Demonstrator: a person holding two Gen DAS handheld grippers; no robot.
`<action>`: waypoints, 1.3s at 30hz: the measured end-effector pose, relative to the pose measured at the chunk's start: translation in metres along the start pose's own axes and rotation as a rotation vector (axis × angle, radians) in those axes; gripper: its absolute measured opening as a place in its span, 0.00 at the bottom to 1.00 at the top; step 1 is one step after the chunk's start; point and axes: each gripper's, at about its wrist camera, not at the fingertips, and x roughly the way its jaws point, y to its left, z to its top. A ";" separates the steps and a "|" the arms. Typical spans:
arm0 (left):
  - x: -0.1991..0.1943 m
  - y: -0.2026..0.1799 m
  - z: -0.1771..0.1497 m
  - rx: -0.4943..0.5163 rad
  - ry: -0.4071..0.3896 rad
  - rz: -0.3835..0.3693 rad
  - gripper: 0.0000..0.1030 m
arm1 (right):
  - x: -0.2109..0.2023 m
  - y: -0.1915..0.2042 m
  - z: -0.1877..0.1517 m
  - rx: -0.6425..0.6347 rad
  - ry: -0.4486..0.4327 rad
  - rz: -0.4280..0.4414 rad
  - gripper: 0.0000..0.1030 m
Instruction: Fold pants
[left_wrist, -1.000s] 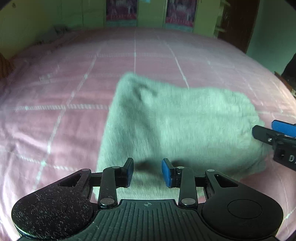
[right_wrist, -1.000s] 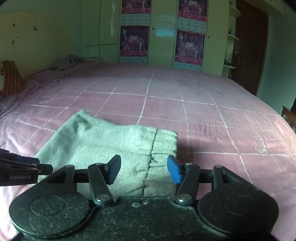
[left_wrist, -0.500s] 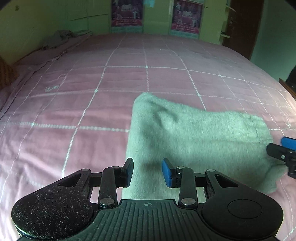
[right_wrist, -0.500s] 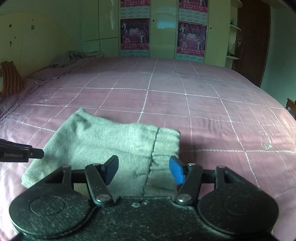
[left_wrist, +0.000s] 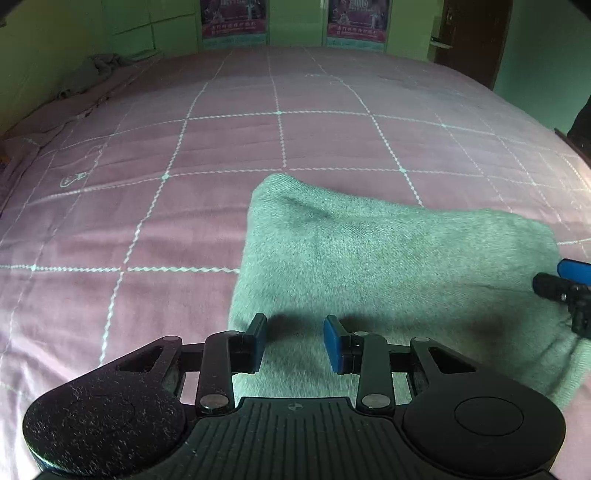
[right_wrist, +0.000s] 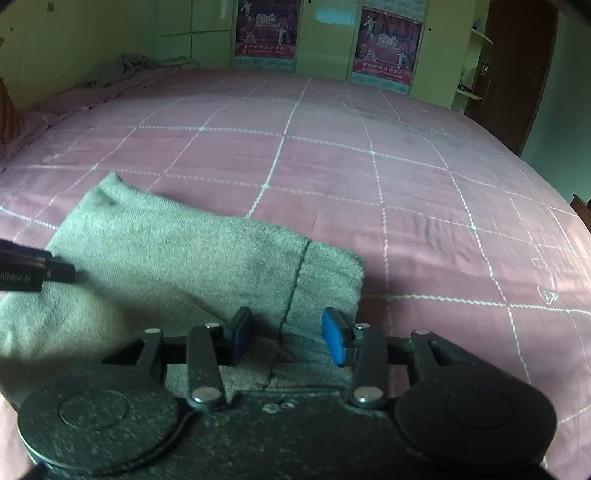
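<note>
The grey pants (left_wrist: 388, 266) lie folded into a compact rectangle on the pink checked bedspread (left_wrist: 221, 147). My left gripper (left_wrist: 294, 341) is open and empty, hovering over the near left edge of the pants. My right gripper (right_wrist: 286, 338) is open and empty over the near right end, where a seam (right_wrist: 295, 288) runs across the pants (right_wrist: 177, 266). The right gripper's tip shows at the right edge of the left wrist view (left_wrist: 565, 288), and the left gripper's finger shows at the left edge of the right wrist view (right_wrist: 33, 271).
The bedspread (right_wrist: 369, 177) stretches far ahead and to both sides. A crumpled cloth (right_wrist: 129, 64) lies at the bed's far left corner. Wardrobe doors with posters (right_wrist: 386, 48) and a dark door (right_wrist: 517, 66) stand behind the bed.
Both grippers have pulled back and tilted up, so the folded pants sit lower in both views and more of the bed shows. The jaws stay open.
</note>
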 end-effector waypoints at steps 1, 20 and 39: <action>-0.006 0.003 -0.003 -0.008 -0.007 -0.002 0.34 | -0.007 -0.002 0.001 0.016 -0.018 0.008 0.43; -0.035 0.017 -0.052 -0.068 0.037 -0.059 0.46 | -0.046 -0.041 -0.034 0.210 0.058 0.168 0.71; 0.021 0.090 -0.040 -0.356 0.197 -0.429 0.45 | 0.017 -0.107 -0.062 0.646 0.256 0.551 0.81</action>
